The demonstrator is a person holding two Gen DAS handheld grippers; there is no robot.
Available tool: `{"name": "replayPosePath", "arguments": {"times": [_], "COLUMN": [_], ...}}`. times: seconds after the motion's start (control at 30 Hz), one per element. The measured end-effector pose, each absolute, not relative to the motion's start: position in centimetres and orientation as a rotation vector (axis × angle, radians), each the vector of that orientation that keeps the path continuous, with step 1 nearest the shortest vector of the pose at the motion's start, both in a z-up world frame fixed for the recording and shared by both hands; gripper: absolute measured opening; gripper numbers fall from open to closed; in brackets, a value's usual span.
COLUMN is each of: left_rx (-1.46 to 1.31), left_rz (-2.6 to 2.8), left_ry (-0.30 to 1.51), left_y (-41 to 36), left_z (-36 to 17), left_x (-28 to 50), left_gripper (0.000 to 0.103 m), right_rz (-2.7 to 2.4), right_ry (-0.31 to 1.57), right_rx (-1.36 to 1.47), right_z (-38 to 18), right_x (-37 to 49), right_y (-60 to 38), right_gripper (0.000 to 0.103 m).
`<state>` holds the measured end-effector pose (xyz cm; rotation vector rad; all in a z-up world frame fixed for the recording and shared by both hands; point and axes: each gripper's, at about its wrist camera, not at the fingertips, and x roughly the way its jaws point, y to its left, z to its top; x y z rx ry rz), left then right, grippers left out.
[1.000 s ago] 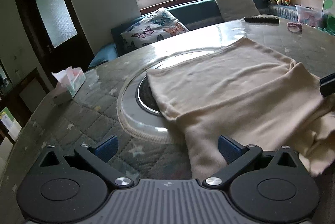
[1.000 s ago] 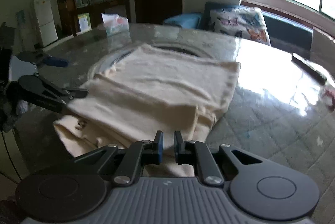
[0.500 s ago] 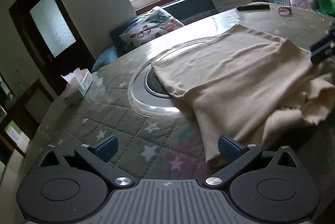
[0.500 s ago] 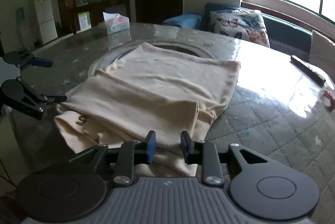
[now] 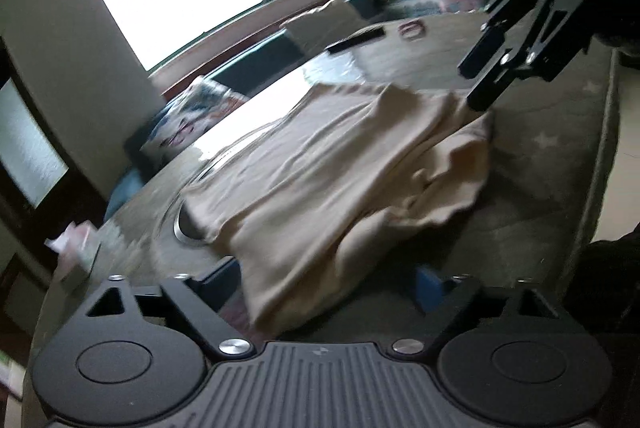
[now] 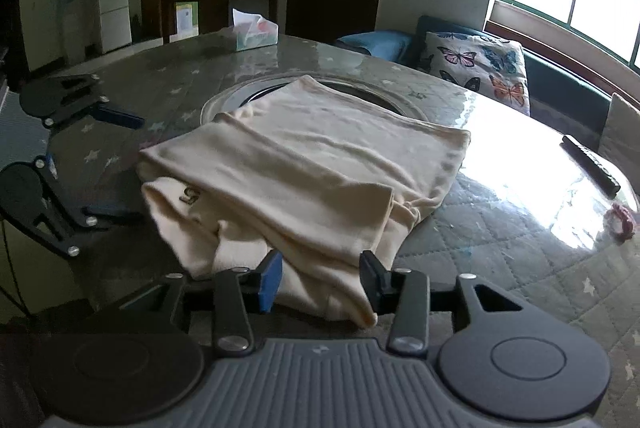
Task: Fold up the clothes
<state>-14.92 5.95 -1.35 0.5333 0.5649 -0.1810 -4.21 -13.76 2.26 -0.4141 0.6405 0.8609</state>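
A cream garment (image 6: pixel 304 172) lies folded in layers on the round table (image 6: pixel 520 248), partly over the centre ring. It also shows in the left wrist view (image 5: pixel 332 172). My right gripper (image 6: pixel 320 278) is open, its jaws either side of the garment's near edge, holding nothing. It appears in the left wrist view (image 5: pixel 482 80) above the garment's far right edge. My left gripper (image 5: pixel 324 278) is open and empty at the garment's near corner. In the right wrist view it (image 6: pixel 100 164) sits left of the garment, apart from it.
A tissue box (image 6: pixel 256 32) stands at the table's far side. A black remote (image 6: pixel 592 164) and a pink hair band (image 6: pixel 622 222) lie at the right. A butterfly pillow (image 6: pixel 480 68) sits on the bench under the window. The table edge runs close on the left.
My right gripper has opened and let go of the garment's edge. My left gripper has pulled back, tilted and stayed open. The garment now lies loose on the table.
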Motion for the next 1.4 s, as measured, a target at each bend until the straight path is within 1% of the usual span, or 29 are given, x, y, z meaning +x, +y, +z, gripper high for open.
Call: {"name": "replayPosePath", "arguments": {"times": [0.03, 0.07, 0.13, 0.17, 0.2, 0.23, 0.3, 0.33, 0.43, 0.57, 0.67, 0.77, 0.8, 0.83, 0.9, 0.97, 1.0, 1.03, 1.2, 1.37, 1.4], "left_rx": [0.535, 0.534, 0.524, 0.511, 0.498, 0.485, 0.453, 0.437, 0.390, 0.340, 0.312, 0.284, 0.274, 0.269, 0.267, 0.276, 0.283, 0.290, 0.342, 0.427, 0.445], "left_rz": [-0.200, -0.217, -0.243, -0.253, -0.263, -0.272, -0.276, -0.274, -0.272, -0.273, -0.274, -0.274, -0.273, -0.271, -0.271, -0.266, -0.259, -0.249, -0.216, -0.196, -0.193], "left_ry": [0.559, 0.556, 0.553, 0.552, 0.551, 0.550, 0.539, 0.535, 0.536, 0.542, 0.553, 0.567, 0.573, 0.576, 0.575, 0.575, 0.573, 0.572, 0.565, 0.549, 0.546], "left_y": [5.7, 5.6, 5.5, 5.5, 5.6, 5.7, 6.1, 6.3, 7.0, 7.6, 8.0, 8.4, 8.6, 8.7, 8.8, 8.9, 8.9, 8.9, 8.8, 8.5, 8.5], "left_z": [-1.4, -1.4, -1.3, -1.1, -1.0, -0.8, -0.1, 0.3, 1.3, 2.0, 2.1, 1.9, 1.9, 1.8, 1.8, 1.7, 1.7, 1.5, 0.6, -0.6, -0.8], "left_x": [-14.7, -14.5, -14.2, -14.0, -13.8, -13.5, -12.9, -12.6, -11.4, -9.8, -8.9, -8.7, -8.7, -8.9, -9.6, -10.4, -10.8, -11.2, -13.0, -13.5, -13.5], "left_gripper": [0.072, 0.067, 0.043, 0.039, 0.029, 0.022, 0.018, 0.015, 0.012, 0.012, 0.012, 0.012, 0.015, 0.016, 0.019, 0.025, 0.034, 0.041, 0.047, 0.047, 0.045], "right_rz": [0.863, 0.867, 0.877, 0.884, 0.890, 0.899, 0.917, 0.927, 0.954, 0.974, 0.991, 1.006, 1.011, 1.015, 1.014, 1.010, 1.009, 1.007, 0.999, 0.991, 0.988], "right_ry": [0.641, 0.642, 0.642, 0.640, 0.637, 0.628, 0.608, 0.599, 0.577, 0.546, 0.539, 0.580, 0.595, 0.611, 0.643, 0.667, 0.674, 0.677, 0.686, 0.665, 0.662], "right_rx": [-0.420, -0.426, -0.440, -0.451, -0.461, -0.477, -0.509, -0.522, -0.552, -0.566, -0.558, -0.516, -0.500, -0.485, -0.441, -0.392, -0.373, -0.361, -0.303, -0.289, -0.287], "right_z": [2.2, 2.2, 2.1, 2.0, 2.0, 1.9, 1.9, 1.8, 1.5, 1.1, 0.7, 0.5, 0.5, 0.4, 0.6, 1.1, 1.3, 1.5, 2.5, 3.3, 3.4], "right_x": [-4.3, -4.4, -4.7, -4.9, -5.1, -5.3, -5.7, -5.8, -5.8, -5.2, -4.4, -3.3, -3.0, -2.6, -1.8, -1.1, -0.8, -0.6, 0.1, 0.3, 0.3], "right_y": [-13.9, -13.9, -14.0, -14.0, -14.0, -13.9, -13.7, -13.6, -13.0, -11.9, -11.1, -10.5, -10.3, -10.1, -10.1, -10.3, -10.3, -10.2, -10.1, -9.9, -9.9], "right_gripper": [0.046, 0.046, 0.048, 0.049, 0.052, 0.056, 0.058, 0.061, 0.061, 0.061, 0.056, 0.040, 0.026, 0.018, 0.014, 0.012, 0.012, 0.011, 0.010, 0.010, 0.010]}}
